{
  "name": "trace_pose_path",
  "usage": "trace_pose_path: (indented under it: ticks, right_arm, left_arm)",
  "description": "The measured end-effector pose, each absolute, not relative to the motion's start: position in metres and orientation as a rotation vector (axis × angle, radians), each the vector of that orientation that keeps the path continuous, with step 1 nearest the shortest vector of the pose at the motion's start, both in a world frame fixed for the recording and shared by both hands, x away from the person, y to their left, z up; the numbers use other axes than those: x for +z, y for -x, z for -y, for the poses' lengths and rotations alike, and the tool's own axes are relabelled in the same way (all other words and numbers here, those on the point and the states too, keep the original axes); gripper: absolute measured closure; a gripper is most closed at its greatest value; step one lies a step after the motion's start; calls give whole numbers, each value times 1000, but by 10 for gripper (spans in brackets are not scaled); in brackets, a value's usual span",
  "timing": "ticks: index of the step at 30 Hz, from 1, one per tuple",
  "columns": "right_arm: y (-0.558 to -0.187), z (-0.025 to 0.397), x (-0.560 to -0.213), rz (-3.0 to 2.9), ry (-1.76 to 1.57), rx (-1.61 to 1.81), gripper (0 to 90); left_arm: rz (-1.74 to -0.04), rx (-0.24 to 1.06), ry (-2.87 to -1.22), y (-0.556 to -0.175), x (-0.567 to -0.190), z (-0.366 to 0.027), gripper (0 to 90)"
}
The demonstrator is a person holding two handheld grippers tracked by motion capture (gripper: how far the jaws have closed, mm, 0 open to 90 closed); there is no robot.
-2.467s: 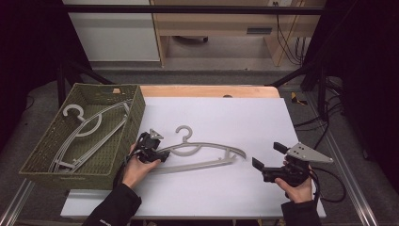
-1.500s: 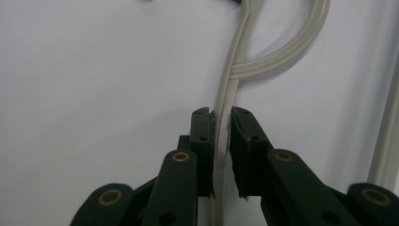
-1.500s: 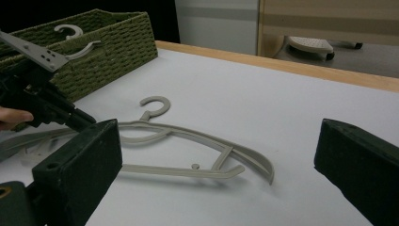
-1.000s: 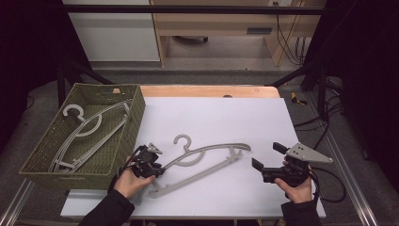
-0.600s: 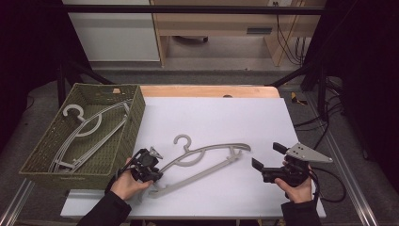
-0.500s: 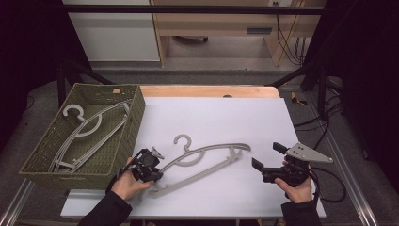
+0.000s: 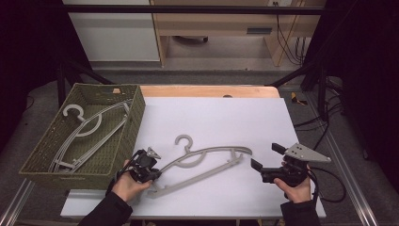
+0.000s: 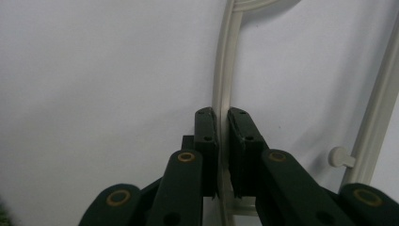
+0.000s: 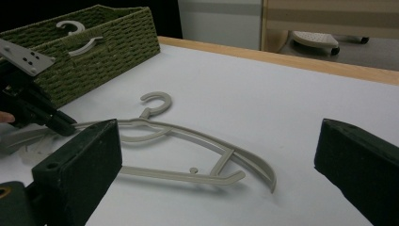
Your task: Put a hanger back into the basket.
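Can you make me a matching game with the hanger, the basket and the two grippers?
Things:
1. hanger
2. basket
3. left gripper
4. right gripper

States:
A. jaws wide apart, holding nothing
B. green and woven, with hangers inside
C. lying on the white table, pinched at one arm
D. jaws closed on a thin grey bar

Pairs: 1-C, 2-B, 3-D, 4-A

Dark room, grey floor (image 7: 226, 75), white cabinet (image 7: 115, 30), wooden desk (image 7: 211, 19)
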State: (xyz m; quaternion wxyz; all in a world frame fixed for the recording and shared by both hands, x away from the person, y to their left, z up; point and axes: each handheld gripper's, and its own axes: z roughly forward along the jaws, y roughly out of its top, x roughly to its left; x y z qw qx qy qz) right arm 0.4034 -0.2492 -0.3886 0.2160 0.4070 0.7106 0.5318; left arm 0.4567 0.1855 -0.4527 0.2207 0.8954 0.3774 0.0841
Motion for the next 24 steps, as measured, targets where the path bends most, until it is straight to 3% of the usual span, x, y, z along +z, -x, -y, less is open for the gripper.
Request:
trace_pose_path:
  ticks: [24]
  right_arm:
    - [-401, 255, -385, -1946, -1127, 1475, 14]
  left_arm:
    - [-1052, 442, -2242, -436, -396, -203, 829]
